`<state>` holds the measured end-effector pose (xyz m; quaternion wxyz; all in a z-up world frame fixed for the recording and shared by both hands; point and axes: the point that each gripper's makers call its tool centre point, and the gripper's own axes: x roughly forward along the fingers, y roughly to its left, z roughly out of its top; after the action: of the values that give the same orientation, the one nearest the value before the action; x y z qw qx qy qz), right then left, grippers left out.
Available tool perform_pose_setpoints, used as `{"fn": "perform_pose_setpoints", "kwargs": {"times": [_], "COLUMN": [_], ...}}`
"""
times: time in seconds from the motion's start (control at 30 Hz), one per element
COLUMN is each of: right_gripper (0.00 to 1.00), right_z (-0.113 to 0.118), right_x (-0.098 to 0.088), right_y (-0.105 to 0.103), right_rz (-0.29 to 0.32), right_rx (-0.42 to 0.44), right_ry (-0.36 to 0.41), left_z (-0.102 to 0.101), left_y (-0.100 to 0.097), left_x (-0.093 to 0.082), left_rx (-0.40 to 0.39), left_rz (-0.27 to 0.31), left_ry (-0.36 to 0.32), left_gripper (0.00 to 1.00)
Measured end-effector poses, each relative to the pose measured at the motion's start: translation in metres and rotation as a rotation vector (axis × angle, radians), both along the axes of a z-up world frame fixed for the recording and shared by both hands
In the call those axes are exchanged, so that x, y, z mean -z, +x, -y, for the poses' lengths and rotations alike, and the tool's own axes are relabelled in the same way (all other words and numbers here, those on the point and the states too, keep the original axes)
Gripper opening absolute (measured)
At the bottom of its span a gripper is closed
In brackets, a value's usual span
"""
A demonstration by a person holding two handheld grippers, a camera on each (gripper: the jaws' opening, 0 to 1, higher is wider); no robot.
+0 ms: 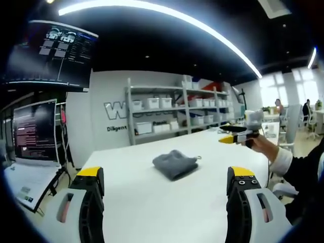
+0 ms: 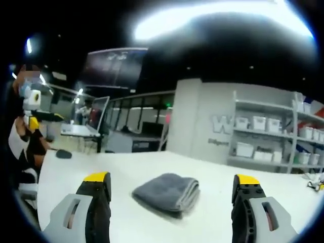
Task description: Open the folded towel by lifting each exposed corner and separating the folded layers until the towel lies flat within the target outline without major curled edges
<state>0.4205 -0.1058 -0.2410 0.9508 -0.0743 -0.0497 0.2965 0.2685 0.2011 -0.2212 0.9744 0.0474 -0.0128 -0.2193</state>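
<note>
A grey towel point(image 1: 174, 163) lies folded in a thick bundle on the white table point(image 1: 136, 202), in front of my left gripper point(image 1: 165, 173). That gripper's jaws stand wide apart with nothing between them. At the right of the left gripper view a hand holds my right gripper point(image 1: 237, 136) above the table's far right edge. In the right gripper view the same towel point(image 2: 167, 191) lies between and beyond the jaws of my right gripper point(image 2: 171, 178), which is open and empty. My left gripper point(image 2: 33, 121) shows at the far left there, held up by a person.
White shelves point(image 1: 177, 114) with storage bins line the back wall. A laptop point(image 1: 33, 134) sits on a side desk to the left, under a dark hanging screen point(image 1: 50, 53). A small dark object point(image 2: 63, 153) lies at the table's left edge. A person's dark sleeve point(image 1: 304, 177) is at the right.
</note>
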Motion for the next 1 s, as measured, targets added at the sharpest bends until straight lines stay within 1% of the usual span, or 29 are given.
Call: {"fn": "perform_pose_setpoints", "kwargs": {"times": [0.1, 0.2, 0.37, 0.43, 0.5, 0.6, 0.63, 0.77, 1.0], "right_gripper": [0.99, 0.99, 0.99, 0.99, 0.99, 0.99, 0.99, 0.99, 0.99], "right_z": [-0.002, -0.004, -0.008, -0.007, -0.004, -0.003, -0.003, -0.005, -0.01], "right_x": [0.004, 0.008, 0.007, 0.008, 0.011, 0.015, 0.017, 0.016, 0.023], "right_y": [0.01, 0.015, 0.024, 0.032, 0.043, 0.053, 0.058, 0.066, 0.079], "right_rz": [0.0, -0.001, 0.011, 0.014, 0.004, -0.008, -0.011, 0.009, -0.011], "right_rx": [0.002, 0.0, -0.007, 0.005, 0.027, 0.031, 0.034, 0.039, 0.036], "right_ry": [-0.009, -0.017, -0.02, -0.03, -0.04, -0.042, -0.043, -0.035, -0.032], "left_z": [-0.001, -0.002, -0.002, -0.001, 0.002, 0.006, 0.007, 0.004, 0.002], "left_y": [0.0, 0.001, 0.001, 0.002, 0.001, -0.001, -0.002, -0.001, -0.001], "left_x": [-0.001, -0.001, 0.0, 0.0, 0.001, -0.001, -0.003, -0.003, -0.003], "left_rx": [-0.003, -0.01, -0.012, -0.01, 0.0, 0.02, 0.024, 0.021, 0.025], "left_rz": [0.007, 0.007, 0.01, 0.009, 0.012, 0.018, 0.028, 0.033, 0.031], "left_ry": [0.002, 0.003, 0.002, 0.004, 0.008, 0.008, 0.005, 0.004, -0.002], "left_gripper": [0.99, 0.99, 0.99, 0.99, 0.99, 0.99, 0.99, 0.99, 0.99]}}
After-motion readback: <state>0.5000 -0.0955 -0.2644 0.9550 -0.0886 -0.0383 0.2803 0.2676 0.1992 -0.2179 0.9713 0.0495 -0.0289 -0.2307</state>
